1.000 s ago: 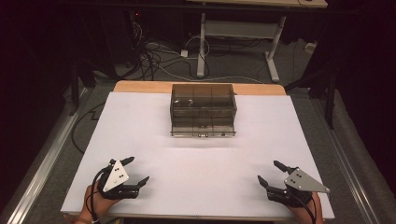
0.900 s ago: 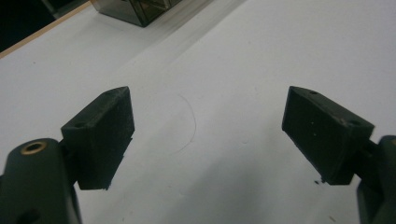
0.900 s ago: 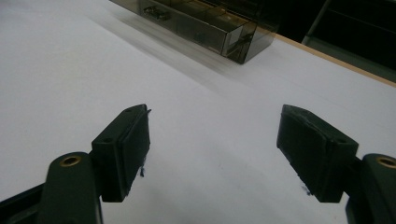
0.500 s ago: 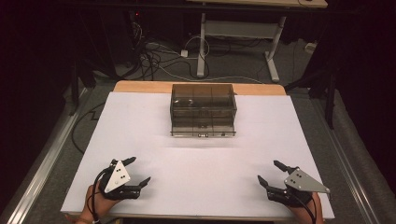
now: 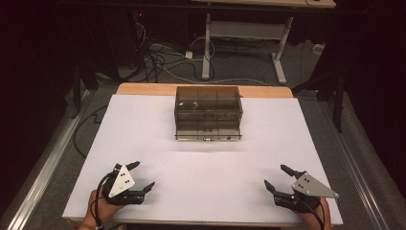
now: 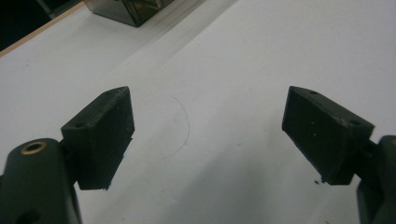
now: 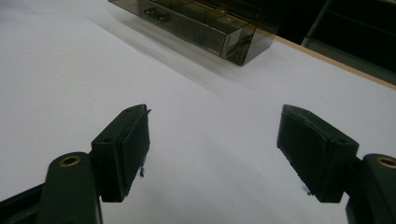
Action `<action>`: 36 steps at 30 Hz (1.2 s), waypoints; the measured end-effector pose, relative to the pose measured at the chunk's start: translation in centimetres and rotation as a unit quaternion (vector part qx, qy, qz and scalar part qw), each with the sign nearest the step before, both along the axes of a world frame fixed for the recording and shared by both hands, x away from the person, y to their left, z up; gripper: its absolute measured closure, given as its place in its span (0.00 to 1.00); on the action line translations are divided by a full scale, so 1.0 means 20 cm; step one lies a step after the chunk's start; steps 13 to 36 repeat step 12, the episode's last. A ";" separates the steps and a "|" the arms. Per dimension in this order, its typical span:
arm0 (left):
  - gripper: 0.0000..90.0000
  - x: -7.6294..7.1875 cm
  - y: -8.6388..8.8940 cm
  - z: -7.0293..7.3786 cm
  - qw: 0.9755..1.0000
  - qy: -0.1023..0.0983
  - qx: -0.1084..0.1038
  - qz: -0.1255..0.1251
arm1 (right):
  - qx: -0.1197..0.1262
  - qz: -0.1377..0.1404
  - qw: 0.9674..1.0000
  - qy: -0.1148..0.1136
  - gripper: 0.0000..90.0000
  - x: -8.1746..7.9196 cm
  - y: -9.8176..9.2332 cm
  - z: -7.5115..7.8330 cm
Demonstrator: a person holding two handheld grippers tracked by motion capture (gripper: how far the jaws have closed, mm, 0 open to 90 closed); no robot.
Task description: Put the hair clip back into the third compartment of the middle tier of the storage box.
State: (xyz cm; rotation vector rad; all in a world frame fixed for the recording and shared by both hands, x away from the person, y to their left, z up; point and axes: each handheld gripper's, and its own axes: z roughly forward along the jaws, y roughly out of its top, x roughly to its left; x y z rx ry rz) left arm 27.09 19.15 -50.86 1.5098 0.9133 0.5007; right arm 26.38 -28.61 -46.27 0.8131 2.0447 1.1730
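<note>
Two open hand-held grippers are held low at the near edge of the table, with a smoky drawer box set at the far middle.

The drawer box is laid with its long axis across the table, parallel to the far edge, its drawer front turned toward the person. The left hand-held gripper and the right hand-held gripper are seen with jaws spread wide and nothing between them, well apart from the box and from each other. The table is covered in plain white, a wooden edge being exposed at the far side. Beyond it, a dark room with floor cables and a desk frame is seen.
</note>
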 end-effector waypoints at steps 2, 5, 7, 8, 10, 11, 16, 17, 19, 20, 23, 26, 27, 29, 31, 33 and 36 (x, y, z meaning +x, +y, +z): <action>0.18 0.00 0.00 0.00 1.000 -0.001 0.003 0.000 | -0.001 0.000 1.000 0.000 0.28 0.00 0.00 0.00; 0.18 0.01 0.00 0.00 1.000 -0.001 0.002 0.002 | 0.001 -0.001 1.000 0.002 0.28 0.00 0.00 0.00; 0.18 0.01 0.01 0.00 1.000 -0.002 0.003 0.002 | 0.001 -0.001 1.000 0.000 0.28 0.00 -0.01 0.00; 0.18 0.01 0.01 0.00 1.000 -0.001 0.002 0.001 | 0.002 -0.003 1.000 0.001 0.27 0.01 -0.01 0.00; 0.18 0.01 0.01 0.00 1.000 -0.002 0.004 0.001 | 0.005 -0.008 1.000 0.001 0.27 0.01 -0.01 0.00; 0.18 0.01 0.01 0.00 1.000 -0.003 0.007 0.001 | 0.005 -0.010 1.000 0.002 0.27 0.01 -0.01 0.00; 0.18 0.02 0.01 0.00 1.000 -0.004 0.010 0.003 | 0.006 -0.012 1.000 0.002 0.27 0.02 -0.01 0.00; 0.18 0.02 0.01 0.00 1.000 -0.004 0.010 0.003 | 0.006 -0.012 1.000 0.002 0.27 0.02 -0.01 0.00; 0.18 0.02 0.01 0.00 1.000 -0.004 0.010 0.003 | 0.006 -0.012 1.000 0.002 0.27 0.02 -0.01 0.00; 0.18 0.02 0.01 0.00 1.000 -0.004 0.010 0.003 | 0.006 -0.012 1.000 0.002 0.27 0.02 -0.01 0.00; 0.18 0.02 0.01 0.00 1.000 -0.004 0.010 0.003 | 0.006 -0.012 1.000 0.002 0.27 0.02 -0.01 0.00; 0.18 0.02 0.01 0.00 1.000 -0.004 0.010 0.003 | 0.006 -0.012 1.000 0.002 0.27 0.02 -0.01 0.00; 0.18 0.02 0.01 0.00 1.000 -0.004 0.010 0.003 | 0.006 -0.012 1.000 0.002 0.27 0.02 -0.01 0.00; 0.18 0.02 0.01 0.00 1.000 -0.004 0.010 0.003 | 0.006 -0.012 1.000 0.002 0.27 0.02 -0.01 0.00; 0.18 0.02 0.01 0.00 1.000 -0.004 0.010 0.003 | 0.006 -0.012 1.000 0.002 0.27 0.02 -0.01 0.00; 0.18 0.02 0.01 0.00 1.000 -0.004 0.010 0.003 | 0.006 -0.012 1.000 0.002 0.27 0.02 -0.01 0.00; 0.18 0.02 0.01 0.00 1.000 -0.004 0.010 0.003 | 0.006 -0.012 1.000 0.002 0.27 0.02 -0.01 0.00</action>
